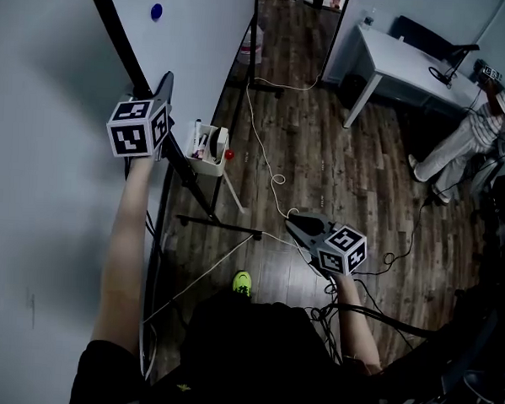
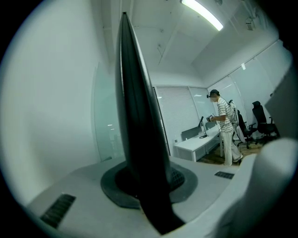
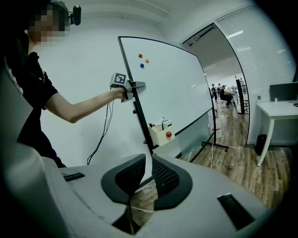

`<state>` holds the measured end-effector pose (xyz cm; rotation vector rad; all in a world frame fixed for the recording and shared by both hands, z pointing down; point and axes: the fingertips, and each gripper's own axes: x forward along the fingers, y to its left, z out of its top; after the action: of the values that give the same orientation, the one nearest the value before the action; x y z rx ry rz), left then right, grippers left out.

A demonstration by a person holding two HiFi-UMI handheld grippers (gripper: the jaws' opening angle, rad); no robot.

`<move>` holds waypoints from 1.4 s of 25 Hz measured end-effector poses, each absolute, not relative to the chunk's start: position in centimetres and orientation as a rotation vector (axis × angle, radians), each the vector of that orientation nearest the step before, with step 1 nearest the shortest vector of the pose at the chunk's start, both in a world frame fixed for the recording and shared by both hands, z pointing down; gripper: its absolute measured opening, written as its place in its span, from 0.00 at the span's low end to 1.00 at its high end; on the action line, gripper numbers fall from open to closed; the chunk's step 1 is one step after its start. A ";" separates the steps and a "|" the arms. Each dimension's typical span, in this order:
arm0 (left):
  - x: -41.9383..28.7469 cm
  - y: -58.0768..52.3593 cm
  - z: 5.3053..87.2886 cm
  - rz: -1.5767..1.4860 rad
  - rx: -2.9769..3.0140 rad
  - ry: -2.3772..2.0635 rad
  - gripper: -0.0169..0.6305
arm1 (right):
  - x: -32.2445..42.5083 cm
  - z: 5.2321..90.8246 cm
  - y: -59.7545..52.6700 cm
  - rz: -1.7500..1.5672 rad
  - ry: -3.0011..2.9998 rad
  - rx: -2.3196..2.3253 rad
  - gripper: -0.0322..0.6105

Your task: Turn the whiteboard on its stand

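Note:
The whiteboard (image 1: 194, 25) stands tilted on its black stand (image 1: 226, 228), with coloured magnets (image 1: 156, 12) on its face. My left gripper (image 1: 164, 82) is raised to the board's black side frame (image 2: 139, 139) and is shut on that thin edge, which runs up between the jaws (image 2: 149, 181). In the right gripper view the same board (image 3: 172, 88) and the left gripper (image 3: 137, 85) on its left edge are visible. My right gripper (image 1: 295, 223) hangs low over the floor, away from the board. Its pads (image 3: 145, 172) stand a narrow slit apart with nothing between them.
A small white pen box (image 1: 209, 144) with a red knob hangs on the stand. A light cable (image 1: 264, 147) snakes across the wood floor. A white desk (image 1: 411, 70) and a person in a striped shirt (image 1: 484, 133) are at the far right. A green shoe (image 1: 242, 282) is below.

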<state>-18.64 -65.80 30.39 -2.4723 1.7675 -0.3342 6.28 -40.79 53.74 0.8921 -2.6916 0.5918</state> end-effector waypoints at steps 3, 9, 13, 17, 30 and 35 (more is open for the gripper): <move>-18.6 -65.7 30.2 -0.331 -2.481 1.746 0.15 | 5.9 53.0 -41.1 0.576 -2.701 0.880 0.11; -18.2 -65.4 30.9 -0.344 -2.493 1.689 0.23 | 5.8 52.6 -41.2 0.547 -2.707 0.859 0.11; -18.5 -63.5 32.0 -0.324 -2.488 1.706 0.29 | 5.8 51.7 -41.2 0.510 -2.725 0.846 0.11; -19.4 -60.9 32.8 -0.334 -2.490 1.737 0.29 | 5.4 51.2 -40.5 0.477 -2.744 0.819 0.11; -20.0 -51.1 34.1 -0.356 -2.457 1.846 0.29 | 6.2 50.9 -34.8 0.403 -2.771 0.692 0.11; -18.6 -47.0 34.3 -0.235 -2.541 1.815 0.20 | 5.9 50.6 -33.2 0.348 -2.782 0.663 0.11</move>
<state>-18.60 -46.98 34.27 -2.5412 1.8146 -0.2353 5.89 -33.17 50.62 0.6625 -2.7818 0.3477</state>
